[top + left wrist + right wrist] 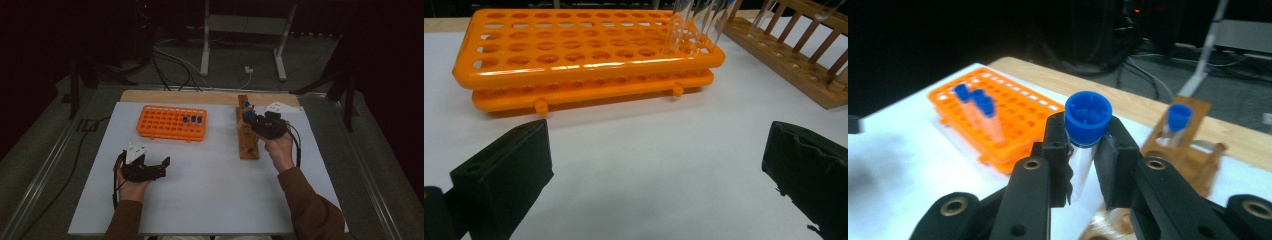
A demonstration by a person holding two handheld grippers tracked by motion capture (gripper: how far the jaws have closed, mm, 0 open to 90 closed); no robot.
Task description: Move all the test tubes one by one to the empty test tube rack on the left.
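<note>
High view: right gripper (261, 125) over the wooden rack (247, 135); left gripper (159, 165) low on the white table (210, 190), jaws spread, orange rack (171, 122) beyond its tips. Left gripper view: jaws wide apart, nothing between; orange rack (584, 55) ahead. Right gripper view: jaws pinching a blue-capped tube (1087, 131) just under its cap, upright; orange rack (1013, 120) beyond, to their left.

My right gripper (1087, 165), matt black plastic, is pinching a clear, smooth tube (1083, 167) under a glossy blue plastic cap (1088, 117). The orange rack (579, 55) is showing as shiny moulded plastic. The wooden rack (796, 55) is looking like varnished brown timber. The table (649, 145) is reading as smooth matt white sheet. My left gripper (656, 170) pads are looking rough and dull.
</note>
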